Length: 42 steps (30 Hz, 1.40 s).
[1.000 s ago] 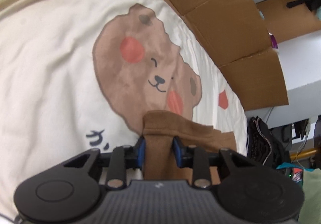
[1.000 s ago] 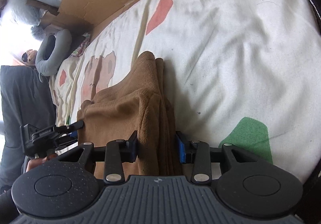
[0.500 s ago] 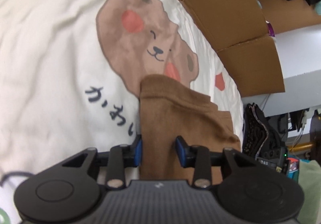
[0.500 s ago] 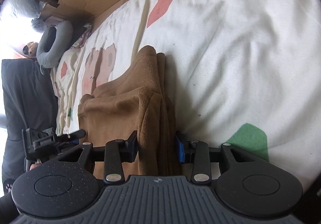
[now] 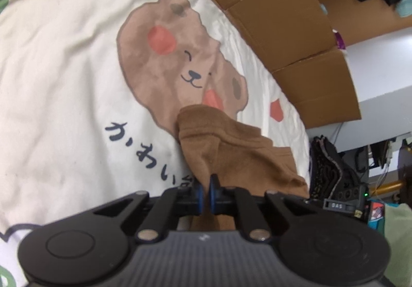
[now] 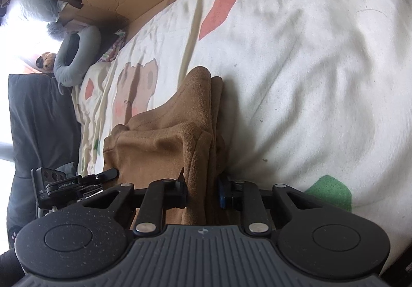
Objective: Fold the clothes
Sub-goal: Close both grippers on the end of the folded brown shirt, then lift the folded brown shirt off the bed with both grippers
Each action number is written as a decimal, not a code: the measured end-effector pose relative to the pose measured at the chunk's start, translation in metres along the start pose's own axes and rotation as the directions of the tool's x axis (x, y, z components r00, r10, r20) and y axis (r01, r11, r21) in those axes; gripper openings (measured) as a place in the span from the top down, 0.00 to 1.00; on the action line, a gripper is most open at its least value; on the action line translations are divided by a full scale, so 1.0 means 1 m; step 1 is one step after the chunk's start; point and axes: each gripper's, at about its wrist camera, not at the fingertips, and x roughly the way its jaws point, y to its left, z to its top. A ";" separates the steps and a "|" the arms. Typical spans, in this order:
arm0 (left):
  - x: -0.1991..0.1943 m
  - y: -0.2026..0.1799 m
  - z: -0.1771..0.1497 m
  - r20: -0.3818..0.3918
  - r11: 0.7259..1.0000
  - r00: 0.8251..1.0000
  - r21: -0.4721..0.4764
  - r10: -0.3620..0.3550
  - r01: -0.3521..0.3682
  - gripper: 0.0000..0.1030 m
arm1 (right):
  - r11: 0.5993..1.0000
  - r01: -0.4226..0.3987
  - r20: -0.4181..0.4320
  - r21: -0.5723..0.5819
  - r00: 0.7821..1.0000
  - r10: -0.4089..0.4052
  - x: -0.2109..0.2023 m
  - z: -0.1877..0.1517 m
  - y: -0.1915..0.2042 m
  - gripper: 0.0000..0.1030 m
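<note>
On the bedsheet [image 5: 64, 60], both grippers pinch brown garment [image 5: 231, 148].

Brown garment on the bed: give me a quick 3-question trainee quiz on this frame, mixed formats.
1. True or false: the left hand-held gripper is pinched shut on the brown garment.
2. Multiple choice: the garment lies on A) a bare wooden table, B) a cream sheet printed with a bear, C) a blue carpet.
3. Fill in: the right hand-held gripper has a thick ____ edge of the garment between its fingers.

Key:
1. True. The jaws have just been closing and now squeeze a thin fold.
2. B.
3. Folded (several layers stacked); its jaws have also just been closing.
</note>
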 end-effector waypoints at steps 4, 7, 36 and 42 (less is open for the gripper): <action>-0.001 0.011 0.000 -0.016 0.999 1.000 -0.045 0.010 -0.011 0.83 | 1.000 0.029 -0.019 -0.010 0.999 -0.029 -0.001 0.003 -0.001 0.65; 0.000 0.016 -0.001 -0.033 0.998 0.999 -0.054 -0.011 0.009 0.79 | 0.999 0.038 -0.038 -0.034 0.998 -0.039 -0.003 0.005 -0.001 0.64; 0.027 0.000 0.002 -0.039 0.995 0.995 -0.034 -0.097 0.095 0.94 | 0.996 -0.064 -0.048 -0.065 0.997 0.061 0.020 0.010 0.004 0.85; 0.008 -0.018 -0.002 0.000 0.997 0.997 -0.001 -0.075 0.075 0.94 | 0.993 -0.015 0.012 -0.115 1.000 0.017 0.006 0.001 0.024 0.86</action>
